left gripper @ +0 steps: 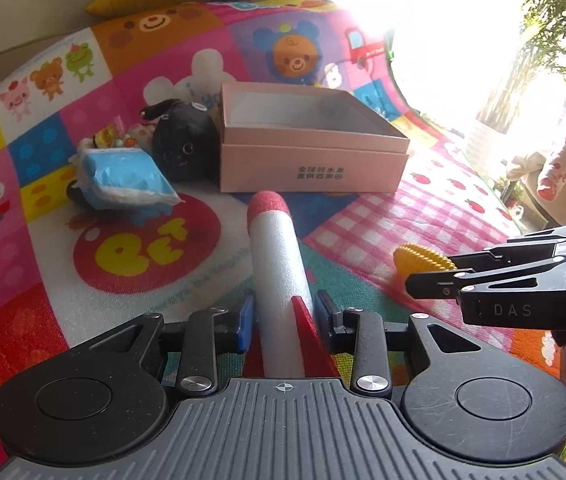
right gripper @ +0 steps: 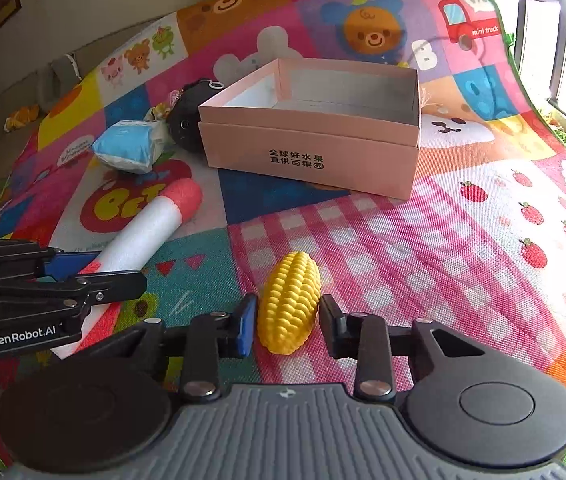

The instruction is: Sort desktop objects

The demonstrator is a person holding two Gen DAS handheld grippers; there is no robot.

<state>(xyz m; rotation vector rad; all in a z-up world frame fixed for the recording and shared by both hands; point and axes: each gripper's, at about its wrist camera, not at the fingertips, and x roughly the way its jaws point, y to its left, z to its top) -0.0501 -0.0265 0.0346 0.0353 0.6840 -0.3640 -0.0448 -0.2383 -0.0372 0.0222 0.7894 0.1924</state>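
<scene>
Hidden or unclear: the foam rocket's (left gripper: 279, 276) tail sits under the left tongs' (left gripper: 285, 320) body; small trinkets (left gripper: 113, 138) behind the blue packet (left gripper: 123, 178) are too jumbled to identify; the window side is washed out by glare.

Left tongs: released, fingers straddling the rocket's white shaft near its red fin, whether touching cannot be told.

Right tongs (right gripper: 287, 322): released, fingers either side of the yellow toy corn (right gripper: 291, 302), narrow gaps showing.

Surroundings: rocket and corn lie on the patterned play mat (right gripper: 463, 240), near each other. Ahead stands the open pink box (right gripper: 315, 136), nothing visible inside. A black plush (left gripper: 185, 146) rests against the box's left side, the packet just beside it.

Edges: the mat's right border curls up beside the window; bare mat lies between both toys and the box.
</scene>
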